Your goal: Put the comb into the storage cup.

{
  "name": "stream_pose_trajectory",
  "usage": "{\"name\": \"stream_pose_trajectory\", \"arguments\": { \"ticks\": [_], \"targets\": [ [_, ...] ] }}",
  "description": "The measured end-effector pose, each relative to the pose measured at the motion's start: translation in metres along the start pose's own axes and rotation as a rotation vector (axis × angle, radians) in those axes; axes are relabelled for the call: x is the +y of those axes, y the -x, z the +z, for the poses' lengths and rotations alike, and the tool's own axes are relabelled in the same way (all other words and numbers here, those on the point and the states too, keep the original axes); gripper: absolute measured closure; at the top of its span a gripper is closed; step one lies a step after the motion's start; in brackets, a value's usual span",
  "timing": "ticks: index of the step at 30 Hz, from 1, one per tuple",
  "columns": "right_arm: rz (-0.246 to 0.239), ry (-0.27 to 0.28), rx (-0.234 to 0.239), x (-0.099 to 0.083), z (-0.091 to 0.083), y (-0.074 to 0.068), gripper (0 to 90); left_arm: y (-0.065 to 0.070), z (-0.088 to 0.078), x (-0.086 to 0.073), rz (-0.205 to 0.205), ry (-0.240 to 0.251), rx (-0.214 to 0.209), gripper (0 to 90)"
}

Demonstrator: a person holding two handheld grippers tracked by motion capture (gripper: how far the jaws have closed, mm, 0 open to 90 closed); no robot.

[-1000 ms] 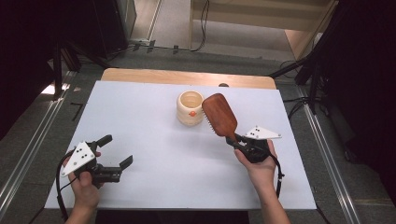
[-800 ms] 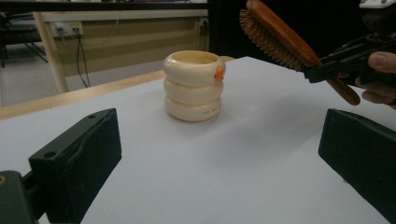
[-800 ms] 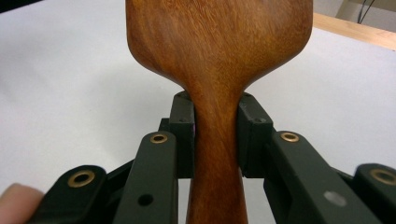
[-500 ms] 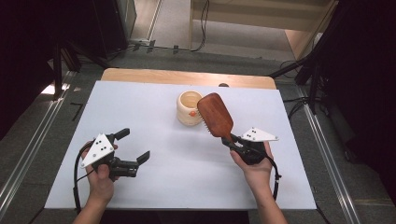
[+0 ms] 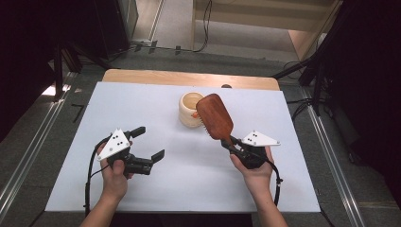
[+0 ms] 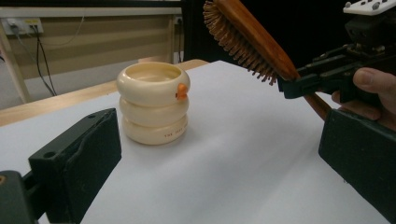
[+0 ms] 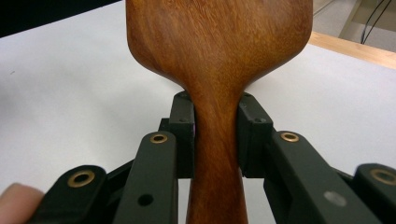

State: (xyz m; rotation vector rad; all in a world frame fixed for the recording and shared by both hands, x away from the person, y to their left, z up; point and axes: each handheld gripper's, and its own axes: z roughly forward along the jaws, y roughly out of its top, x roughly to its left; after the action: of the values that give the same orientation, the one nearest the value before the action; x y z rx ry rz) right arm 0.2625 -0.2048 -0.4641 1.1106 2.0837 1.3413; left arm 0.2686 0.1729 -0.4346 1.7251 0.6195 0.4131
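White table cover (image 5: pixel 189 189), dark room, right hand-held gripper (image 5: pixel 235 146) clamps wooden hairbrush (image 5: pixel 215 116) — left hand-held gripper (image 5: pixel 151 144) wide.

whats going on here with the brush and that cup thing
A person works at a white table with a claw in each hand. The right claw is clamped on the handle of a wooden hairbrush, holding it raised, bristles down, beside a cream ringed cup. The left claw is open and empty, pointing towards the cup.
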Motion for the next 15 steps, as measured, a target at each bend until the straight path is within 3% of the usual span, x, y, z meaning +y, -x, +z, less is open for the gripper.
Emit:
{"name": "stream_pose_trajectory", "arguments": {
  "ticks": [15],
  "targets": [
    [-0.006, 0.033, 0.033, 0.001, 0.004, -0.012, 70.0, 0.01, 0.025, 0.014, 0.013, 0.018, -0.061, 0.0]
  ]
}}
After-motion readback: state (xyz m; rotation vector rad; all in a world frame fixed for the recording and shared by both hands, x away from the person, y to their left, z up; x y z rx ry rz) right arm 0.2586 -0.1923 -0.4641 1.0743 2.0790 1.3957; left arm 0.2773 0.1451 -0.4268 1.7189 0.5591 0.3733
